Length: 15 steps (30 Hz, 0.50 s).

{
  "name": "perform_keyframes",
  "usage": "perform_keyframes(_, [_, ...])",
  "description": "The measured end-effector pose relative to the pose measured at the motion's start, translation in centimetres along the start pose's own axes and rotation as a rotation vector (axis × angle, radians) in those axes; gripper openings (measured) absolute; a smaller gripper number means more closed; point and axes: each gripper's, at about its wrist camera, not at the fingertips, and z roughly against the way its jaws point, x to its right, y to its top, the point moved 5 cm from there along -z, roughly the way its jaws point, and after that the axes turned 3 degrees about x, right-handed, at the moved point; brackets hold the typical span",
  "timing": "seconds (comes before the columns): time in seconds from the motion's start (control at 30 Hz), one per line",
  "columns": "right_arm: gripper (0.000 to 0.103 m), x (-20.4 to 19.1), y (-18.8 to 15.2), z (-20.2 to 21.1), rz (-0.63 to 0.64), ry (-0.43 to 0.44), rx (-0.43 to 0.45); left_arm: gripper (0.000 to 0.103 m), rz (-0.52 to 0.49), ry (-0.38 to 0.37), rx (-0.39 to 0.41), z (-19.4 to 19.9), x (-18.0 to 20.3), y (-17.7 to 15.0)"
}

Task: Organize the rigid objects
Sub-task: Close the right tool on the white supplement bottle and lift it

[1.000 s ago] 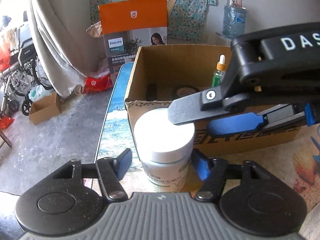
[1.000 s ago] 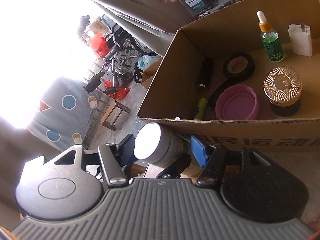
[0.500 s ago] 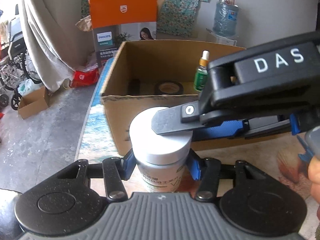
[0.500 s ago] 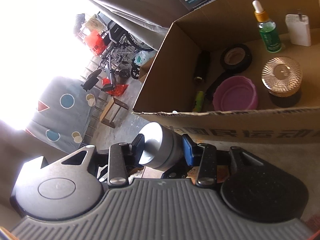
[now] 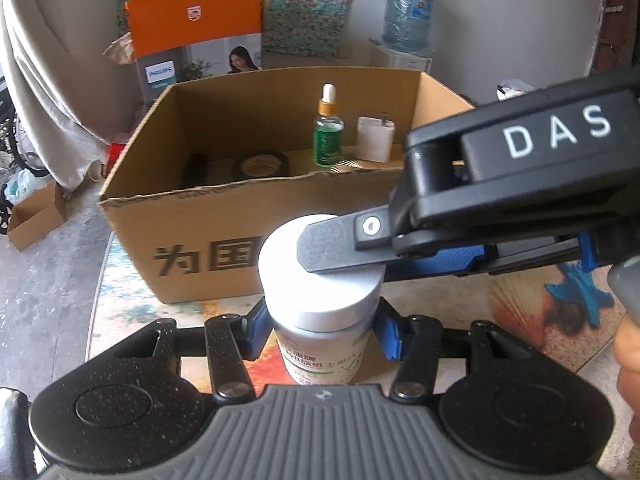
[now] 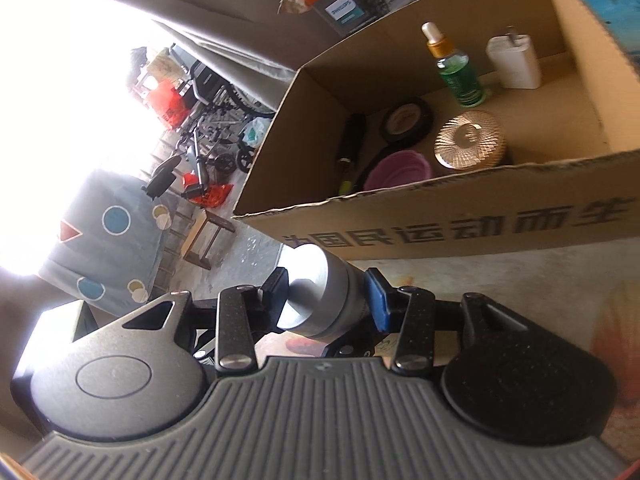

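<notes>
Showing an open cardboard box (image 5: 224, 216) on a patterned table (image 5: 520, 300), printed characters on its front wall. Inside, seen best from the right wrist: green dropper bottle (image 6: 454, 68) upright against the back wall, white charger plug (image 6: 514, 62) just right of it, black tape roll (image 6: 406, 118) lying flat in front of the bottle, gold-lidded jar (image 6: 470, 140) near the front wall, purple lid (image 6: 396, 170) left of that jar, dark cylindrical item (image 6: 352, 140) along the left wall. Small yellow-green object at the box's front left corner mostly hidden by the front wall; kind not discernible.

In front of the box, touching the table: white-capped supplement jar (image 5: 320, 280), upright. Left gripper (image 5: 320, 334) closed narrow on the jar's body just below the cap, blue pads pressing both sides. Right gripper (image 6: 328, 296) clamped on the cap from the side, one finger (image 5: 340, 244) lying across the cap top in the left wrist view. Jar label partly hidden by the left gripper body; text too blurred to read.

Behind the box: orange Philips carton (image 5: 196, 52), water jug (image 5: 408, 10). Window area in the right wrist view overexposed, detail lost.
</notes>
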Motion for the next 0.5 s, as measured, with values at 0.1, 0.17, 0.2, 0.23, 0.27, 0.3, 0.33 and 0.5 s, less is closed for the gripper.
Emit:
perform_keyframes(0.1, [0.042, 0.9, 0.0, 0.3, -0.019, -0.009, 0.004, 0.054, -0.018, 0.003, -0.002, -0.2, 0.4, 0.0])
perform_keyframes(0.17, [0.042, 1.1, -0.1, 0.6, -0.026, -0.006, 0.006, 0.054, -0.025, 0.004, -0.004, -0.3, 0.5, 0.0])
perform_keyframes(0.2, [0.042, 1.2, -0.1, 0.6, -0.028, -0.006, 0.007, 0.054, -0.028, 0.005, -0.004, -0.3, 0.5, 0.0])
perform_keyframes(0.23, [0.042, 1.2, -0.1, 0.7, -0.028, -0.005, 0.007, 0.054, -0.031, 0.005, -0.005, -0.3, 0.6, 0.0])
perform_keyframes(0.27, [0.042, 1.3, -0.1, 0.7, -0.028, -0.005, 0.007, 0.054, -0.032, 0.006, -0.004, -0.2, 0.6, -0.1])
perform_keyframes(0.3, [0.042, 1.3, -0.1, 0.7, -0.028, -0.004, 0.007, 0.054, -0.032, 0.006, -0.004, -0.2, 0.7, -0.1])
perform_keyframes(0.33, [0.042, 1.4, -0.1, 0.8, -0.029, -0.003, 0.007, 0.054, -0.032, 0.005, -0.004, -0.3, 0.5, 0.0])
perform_keyframes(0.5, [0.042, 1.5, -0.2, 0.8, -0.030, -0.001, 0.008, 0.054, -0.031, 0.005, -0.005, -0.4, 0.4, 0.0])
